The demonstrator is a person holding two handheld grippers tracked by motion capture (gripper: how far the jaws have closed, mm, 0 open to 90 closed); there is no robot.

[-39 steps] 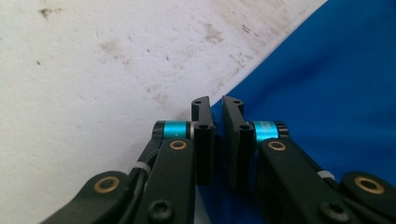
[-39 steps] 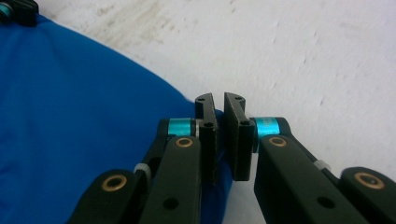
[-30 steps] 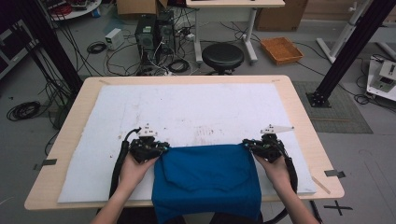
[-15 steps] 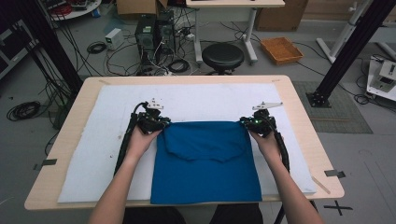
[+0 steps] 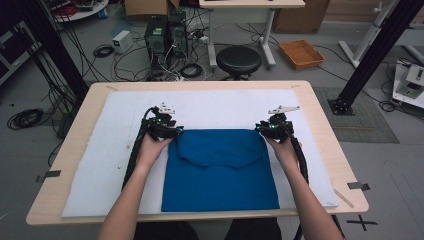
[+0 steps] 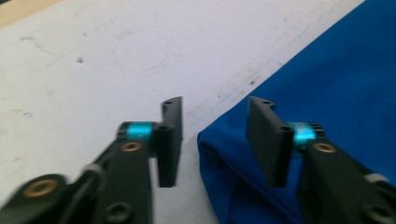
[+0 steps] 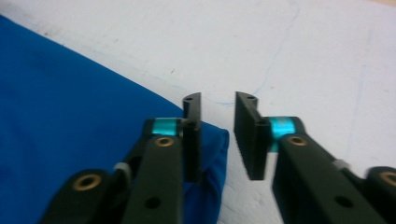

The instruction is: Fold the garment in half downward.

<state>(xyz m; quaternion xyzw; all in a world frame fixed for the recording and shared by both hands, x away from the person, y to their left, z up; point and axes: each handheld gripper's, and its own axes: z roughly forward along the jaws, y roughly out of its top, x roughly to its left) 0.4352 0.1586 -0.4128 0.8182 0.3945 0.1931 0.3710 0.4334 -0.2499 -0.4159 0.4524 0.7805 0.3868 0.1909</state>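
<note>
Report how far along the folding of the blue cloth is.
Done: the blue cloth lies folded on the white mat, top edge squared. In hand: the left gripper and right gripper have just been opening at its far corners, letting go. Left: probably further folds.

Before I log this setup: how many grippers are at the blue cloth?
2. The left gripper sits at the cloth's far left corner, the right gripper at its far right corner. Both have just been opening, pads off the cloth.
</note>
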